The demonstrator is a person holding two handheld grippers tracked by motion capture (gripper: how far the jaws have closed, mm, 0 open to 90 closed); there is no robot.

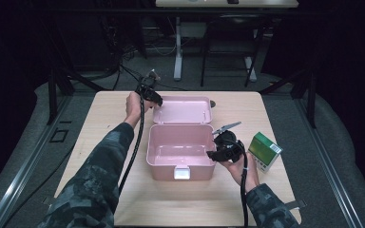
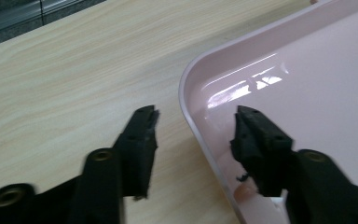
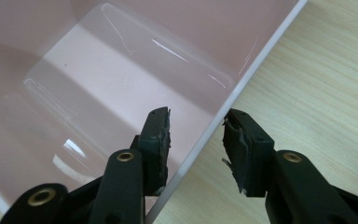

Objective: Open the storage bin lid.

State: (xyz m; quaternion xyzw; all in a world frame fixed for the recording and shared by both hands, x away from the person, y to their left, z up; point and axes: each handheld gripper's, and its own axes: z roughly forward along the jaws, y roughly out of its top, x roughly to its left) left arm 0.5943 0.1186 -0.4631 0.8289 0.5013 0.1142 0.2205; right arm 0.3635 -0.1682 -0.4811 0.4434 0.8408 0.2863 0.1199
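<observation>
A pink plastic box (image 1: 164, 170) sits open in the middle of the wooden table, its lid (image 1: 183, 110) folded back flat behind it. My left gripper (image 1: 153, 99) is at the lid's far left corner. In the left gripper view its jaws (image 2: 196, 121) stand open astride the lid's rim (image 2: 182, 88), one inside and one over the table, with neither pad touching. My right gripper (image 1: 214, 153) is at the box's right wall. Its jaws (image 3: 198, 126) straddle the white rim (image 3: 261, 51), with gaps showing on both sides. The box is empty.
A green and white carton (image 1: 264, 151) stands on the table just right of my right hand. Bare wood (image 2: 74, 60) lies left of the lid and in front of the box. Behind the table are desk legs and cables on the floor.
</observation>
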